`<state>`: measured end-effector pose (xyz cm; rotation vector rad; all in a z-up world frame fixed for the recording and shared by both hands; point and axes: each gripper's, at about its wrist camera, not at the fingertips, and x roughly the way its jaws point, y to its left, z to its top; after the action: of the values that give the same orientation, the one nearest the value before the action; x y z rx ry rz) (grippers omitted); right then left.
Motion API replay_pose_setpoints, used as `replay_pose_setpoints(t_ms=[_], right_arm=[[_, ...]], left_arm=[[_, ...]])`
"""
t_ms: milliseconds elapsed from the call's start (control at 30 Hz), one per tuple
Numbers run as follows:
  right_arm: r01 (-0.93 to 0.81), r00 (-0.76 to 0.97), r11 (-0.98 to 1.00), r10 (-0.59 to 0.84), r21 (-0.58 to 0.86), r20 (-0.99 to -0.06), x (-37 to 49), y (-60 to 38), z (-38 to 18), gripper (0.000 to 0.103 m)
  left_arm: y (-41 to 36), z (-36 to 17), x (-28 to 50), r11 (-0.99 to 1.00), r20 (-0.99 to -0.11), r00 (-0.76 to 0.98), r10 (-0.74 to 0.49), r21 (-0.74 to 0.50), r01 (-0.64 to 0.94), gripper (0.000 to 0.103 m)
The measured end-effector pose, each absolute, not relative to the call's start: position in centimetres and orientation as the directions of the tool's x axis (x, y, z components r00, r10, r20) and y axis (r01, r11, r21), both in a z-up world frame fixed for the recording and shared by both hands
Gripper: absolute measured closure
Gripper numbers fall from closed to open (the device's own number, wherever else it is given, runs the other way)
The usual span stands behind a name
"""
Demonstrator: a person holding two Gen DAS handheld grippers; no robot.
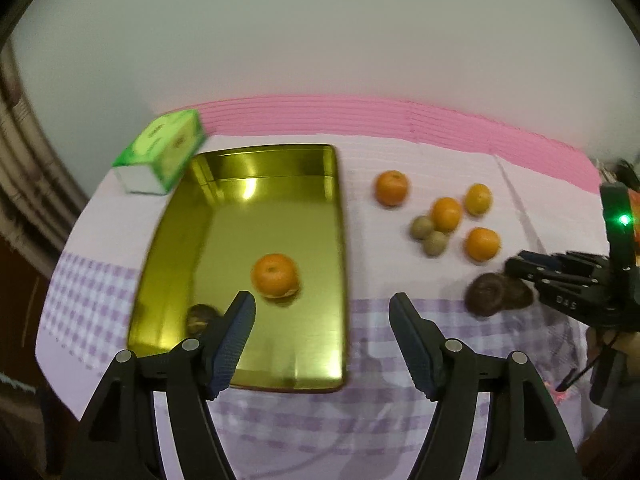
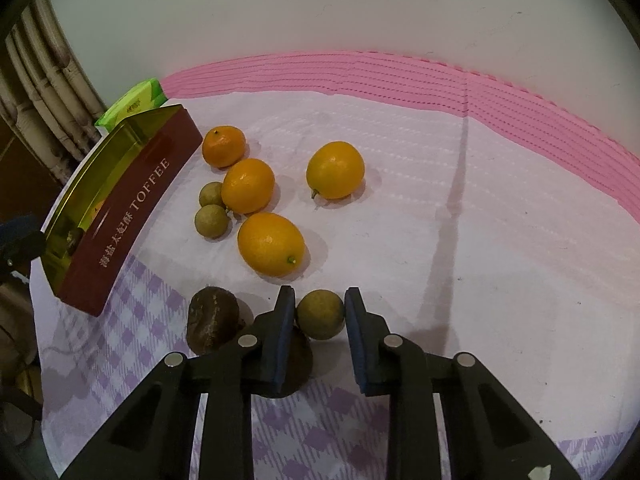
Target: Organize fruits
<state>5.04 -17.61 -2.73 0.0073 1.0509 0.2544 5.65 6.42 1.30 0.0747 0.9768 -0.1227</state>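
Note:
A gold tin tray [image 1: 280,208] lies on the cloth and holds one orange [image 1: 275,276] and a small brown fruit [image 1: 199,316]. My left gripper [image 1: 323,300] hangs open and empty over the tray's near right edge. To the right, several oranges [image 2: 271,244] and two small green-brown fruits [image 2: 212,222] lie loose on the cloth. My right gripper [image 2: 319,296] is shut on a third small green-brown fruit [image 2: 320,314], pads pressing both its sides. A dark brown fruit [image 2: 212,320] sits just left of it, and another [image 2: 298,360] is half hidden under the left finger.
A green tissue box [image 1: 160,152] stands behind the tray's far left corner. A pink mat [image 1: 400,116] runs along the white wall at the back. The tray's red side wall [image 2: 132,208] faces the loose fruit. Pale pipes [image 2: 48,92] rise at far left.

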Motion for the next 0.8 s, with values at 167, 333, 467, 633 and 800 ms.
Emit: replay_pose_setpoints(t_ms=[167, 333, 467, 633, 800], right_arm=[[-0.164, 0.519, 0.984, 0.150, 0.075, -0.842, 4.6, -18.9, -2.5, 0.079], [-0.131, 0.545, 0.991, 0.105, 0.040, -0.832, 5.2, -20.1, -2.8, 0.079], [-0.140, 0.532, 0.989, 0.118, 0.050, -0.839, 5.4, -20.1, -3.3, 0.078], [-0.144, 0.546, 0.988, 0.127, 0.056, -0.828, 5.1, -20.2, -3.4, 0.080], [-0.082, 0.604, 0.997, 0.055, 0.006, -0.795, 4.9, -21.6, -3.6, 0.080]], left_arm=[[4.0, 0.1, 5.5, 0.981, -0.849, 0.520, -0.090, 0.013, 0.192, 0.033], [2.7, -0.7, 5.5, 0.975, -0.860, 0.498, -0.111, 0.002, 0.220, 0.033], [1.7, -1.2, 5.6, 0.971, -0.868, 0.480, -0.127, -0.012, 0.237, 0.033], [0.6, -1.9, 5.7, 0.965, -0.873, 0.466, -0.142, -0.018, 0.260, 0.033], [-0.7, -2.8, 6.1, 0.955, -0.875, 0.446, -0.187, -0.056, 0.290, 0.033]])
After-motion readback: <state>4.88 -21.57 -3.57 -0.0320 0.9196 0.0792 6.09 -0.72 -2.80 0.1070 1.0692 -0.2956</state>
